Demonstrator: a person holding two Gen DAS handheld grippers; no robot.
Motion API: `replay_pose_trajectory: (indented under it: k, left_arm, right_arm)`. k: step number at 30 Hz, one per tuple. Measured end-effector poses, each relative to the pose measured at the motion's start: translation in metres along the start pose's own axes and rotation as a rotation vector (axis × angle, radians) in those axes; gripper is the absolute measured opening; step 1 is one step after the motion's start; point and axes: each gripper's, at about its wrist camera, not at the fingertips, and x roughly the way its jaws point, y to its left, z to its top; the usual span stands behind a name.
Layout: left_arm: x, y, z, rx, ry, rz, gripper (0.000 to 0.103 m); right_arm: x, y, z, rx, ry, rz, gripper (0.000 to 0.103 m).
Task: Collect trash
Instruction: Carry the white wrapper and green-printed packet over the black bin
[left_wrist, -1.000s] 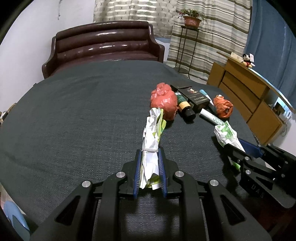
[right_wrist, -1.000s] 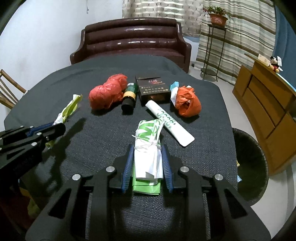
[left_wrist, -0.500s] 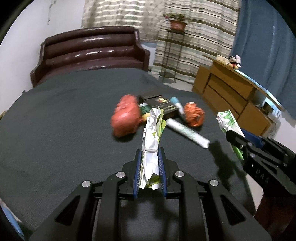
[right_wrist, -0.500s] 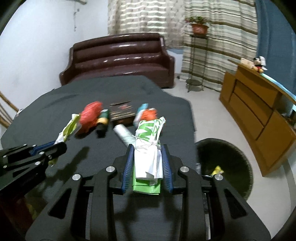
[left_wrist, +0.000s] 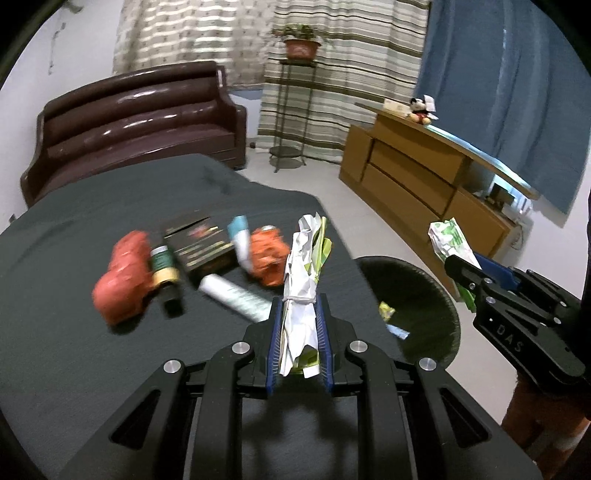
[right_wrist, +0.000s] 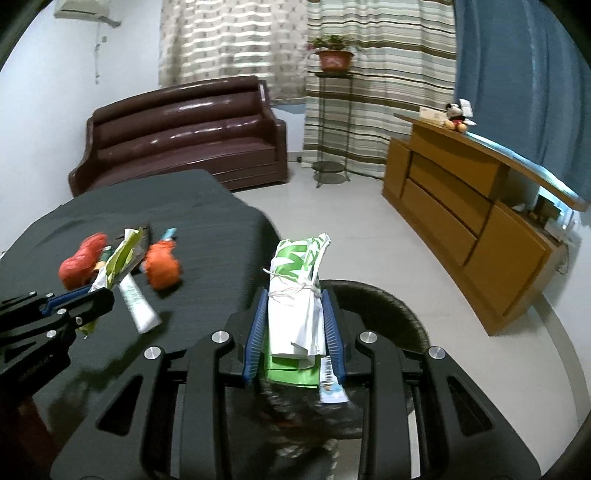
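Both grippers swung from table (left_wrist: 74, 350) toward bin (left_wrist: 424, 291); left gripper (left_wrist: 299, 325) clamps crumpled wrapper (left_wrist: 301, 288), right gripper (right_wrist: 295, 325) green-white bag (right_wrist: 295, 295).

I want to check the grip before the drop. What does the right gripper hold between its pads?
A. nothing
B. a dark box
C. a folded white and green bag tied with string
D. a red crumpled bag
C: in the right wrist view the right gripper is closed on the white and green bag, with string around it, above the black bin.

Open floor (right_wrist: 369, 236) surrounds the bin (right_wrist: 402, 314) beside the table (left_wrist: 74, 350), whose middle is cluttered with trash (left_wrist: 122, 280).
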Motion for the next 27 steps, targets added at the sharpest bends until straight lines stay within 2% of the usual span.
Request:
replay_pose_trajectory:
  k: [15, 27]
  left_arm:
    - [0.049, -0.057, 0.017, 0.09, 0.041, -0.038, 0.019]
    - [0.073, -0.076, 0.021, 0.127, 0.073, -0.038, 0.019]
  right_arm:
    - [0.021, -0.06, 0.002, 0.088, 0.007, -0.041, 0.029]
    - [0.037, -0.086, 0.001, 0.135, 0.015, -0.053, 0.029]
